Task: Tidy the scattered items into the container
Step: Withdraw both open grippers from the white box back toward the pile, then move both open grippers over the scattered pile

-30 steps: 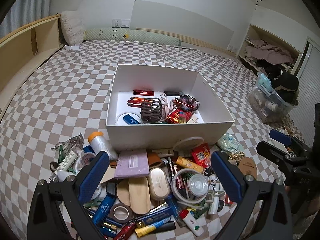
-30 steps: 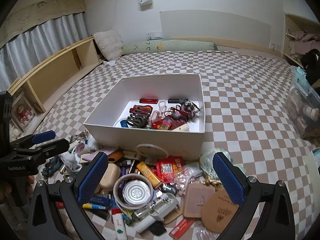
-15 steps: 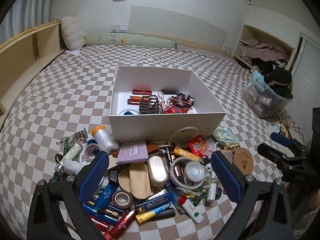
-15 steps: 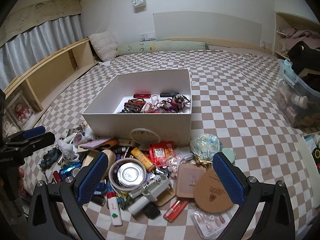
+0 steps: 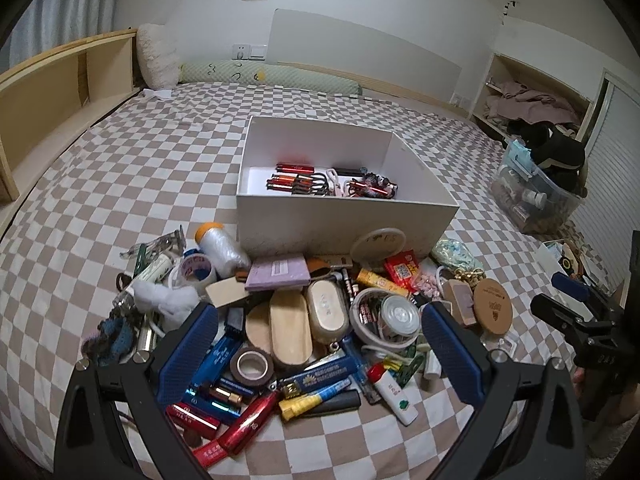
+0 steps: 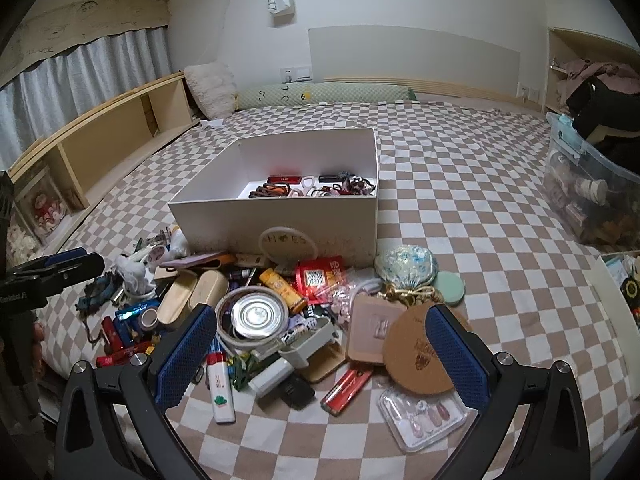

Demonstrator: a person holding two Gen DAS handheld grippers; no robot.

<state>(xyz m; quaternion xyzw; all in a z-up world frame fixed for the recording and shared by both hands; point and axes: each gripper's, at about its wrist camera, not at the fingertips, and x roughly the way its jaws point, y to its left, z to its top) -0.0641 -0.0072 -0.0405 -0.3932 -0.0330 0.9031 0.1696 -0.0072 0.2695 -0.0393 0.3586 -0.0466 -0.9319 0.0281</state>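
Both grippers agape over clutter pile [image 5: 320, 320], white box [image 5: 344, 220] behind

Checkered bed [image 5: 120, 184] carries everything. Fluffy pillow [image 5: 158, 56] at 11 o'clock, beside green bolster [image 5: 272, 78]. Clear storage bin [image 5: 532, 196] at 3 o'clock.

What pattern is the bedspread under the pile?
A beige-and-white checkerboard bedspread, clearest in the right wrist view.

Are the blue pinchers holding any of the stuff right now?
No, nothing is held. The left gripper and right gripper are both wide open, above the pile on the bed, in front of the white box.
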